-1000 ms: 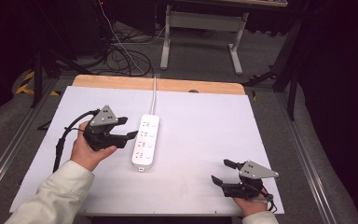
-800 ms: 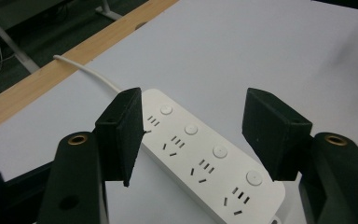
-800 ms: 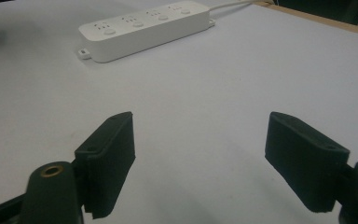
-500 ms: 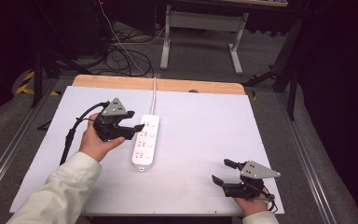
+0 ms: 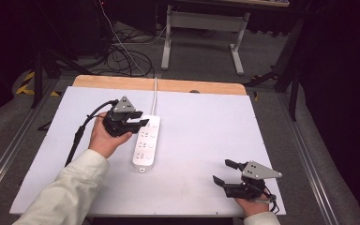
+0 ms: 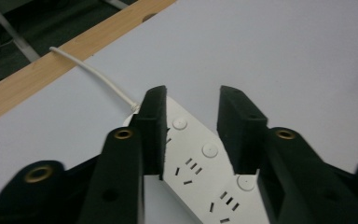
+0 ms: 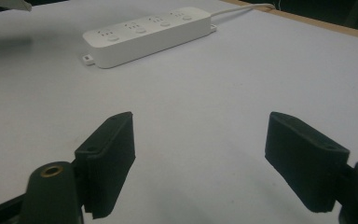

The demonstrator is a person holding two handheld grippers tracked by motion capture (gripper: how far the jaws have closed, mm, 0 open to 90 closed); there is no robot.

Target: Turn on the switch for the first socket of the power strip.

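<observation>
A white power strip [image 5: 147, 141] lies lengthwise near the middle of the white table, its white cord [image 5: 155, 96] running off the far edge. My left gripper [image 5: 139, 125] hovers over the strip's far end, open, with nothing between its jaws. In the left gripper view the jaws [image 6: 190, 130] straddle the strip [image 6: 205, 172] and its round buttons. My right gripper [image 5: 225, 172] rests near the table's front right corner, open wide and empty. The right gripper view looks between its jaws [image 7: 200, 163] across bare table to the strip [image 7: 147, 33].
The white board [image 5: 206, 122] lies on a wooden tabletop whose edge [image 5: 122, 83] shows at the back. A black cable [image 5: 77, 136] trails from the left gripper over the table's left side. Behind the table are floor cables [image 5: 122, 56] and a white desk frame [image 5: 201, 28].
My left gripper has moved right and away from me, from beside the strip's left side to above its far end. The right gripper has stayed put.
</observation>
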